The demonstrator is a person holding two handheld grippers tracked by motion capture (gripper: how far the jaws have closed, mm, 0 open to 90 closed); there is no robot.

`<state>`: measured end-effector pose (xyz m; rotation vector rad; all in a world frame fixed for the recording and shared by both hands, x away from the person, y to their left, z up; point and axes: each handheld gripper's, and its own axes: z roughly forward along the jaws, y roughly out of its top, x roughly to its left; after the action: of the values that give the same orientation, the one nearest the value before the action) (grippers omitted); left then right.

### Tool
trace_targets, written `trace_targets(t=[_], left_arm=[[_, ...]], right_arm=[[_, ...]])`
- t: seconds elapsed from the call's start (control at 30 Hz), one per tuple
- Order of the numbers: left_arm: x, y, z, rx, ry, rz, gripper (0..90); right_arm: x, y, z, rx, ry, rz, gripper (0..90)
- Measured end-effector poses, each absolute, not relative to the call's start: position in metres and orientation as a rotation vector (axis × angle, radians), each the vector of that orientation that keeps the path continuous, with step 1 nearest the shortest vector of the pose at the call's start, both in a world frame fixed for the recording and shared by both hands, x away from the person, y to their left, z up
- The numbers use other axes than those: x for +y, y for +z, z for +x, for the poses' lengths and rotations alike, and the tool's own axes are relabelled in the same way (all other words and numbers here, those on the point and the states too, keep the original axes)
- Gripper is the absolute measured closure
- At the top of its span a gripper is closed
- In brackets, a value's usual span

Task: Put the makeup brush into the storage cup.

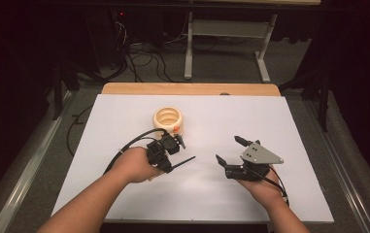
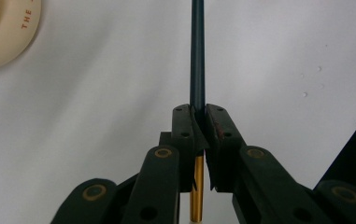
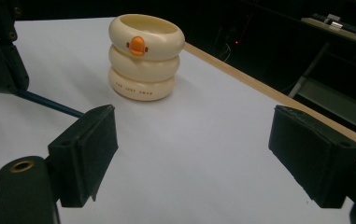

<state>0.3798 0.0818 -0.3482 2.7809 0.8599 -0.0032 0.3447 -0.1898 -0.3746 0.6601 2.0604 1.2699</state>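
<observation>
Left forearm enters from the bottom left of the high view and angles up toward the table's middle. The left hand wraps the left gripper point(image 1: 165, 150), its cable looping back over the wrist. Its jaws are clenched on a thin dark pen point(image 2: 197, 56); in the left gripper view the shaft rises straight up from between the pads, with a gold-coloured section visible below them. In the high view the pen point(image 1: 182, 162) juts out to the right and slightly forward from the gripper, low over the table and tilted.

Just beyond the left gripper stands a cream pen holder point(image 1: 168, 121), shaped as three stacked rings with an orange beak on the top ring, upright and open at the top. Seen from the right gripper view, the holder point(image 3: 145, 58) rests on the white sheet near the far wooden edge.

Right forearm enters from the bottom right. The right gripper point(image 1: 228, 151), topped by a grey three-cornered plate, points left and forward toward the pen tip, well apart from it. Its jaws are released and spread wide, with nothing between them.

Surface: a white table sheet point(image 1: 250, 121) over a wooden board point(image 1: 192, 89). Beyond it, grey carpet, loose cables and a metal table frame point(image 1: 226, 48) in a dark room.
</observation>
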Motion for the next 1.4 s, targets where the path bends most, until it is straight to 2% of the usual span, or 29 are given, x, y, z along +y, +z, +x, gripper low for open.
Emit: trace_targets(t=[0.23,0.47,0.77,1.4], left_arm=[[0.079,-0.355,0.377,0.824,-0.023,2.794,83.1],[0.078,-0.356,0.374,0.805,-0.025,2.801,83.1],[0.076,-0.357,0.372,0.765,-0.037,2.805,83.1],[0.066,-0.342,0.372,0.674,-0.028,2.816,83.2]], right_arm=[[-0.168,-0.382,0.352,2.111,1.183,0.6,21.9],[-0.163,-0.396,0.349,2.168,1.122,0.551,22.0],[-0.16,-0.402,0.341,2.211,1.043,0.449,32.2],[-0.154,-0.409,0.329,2.234,0.856,0.275,44.5]])
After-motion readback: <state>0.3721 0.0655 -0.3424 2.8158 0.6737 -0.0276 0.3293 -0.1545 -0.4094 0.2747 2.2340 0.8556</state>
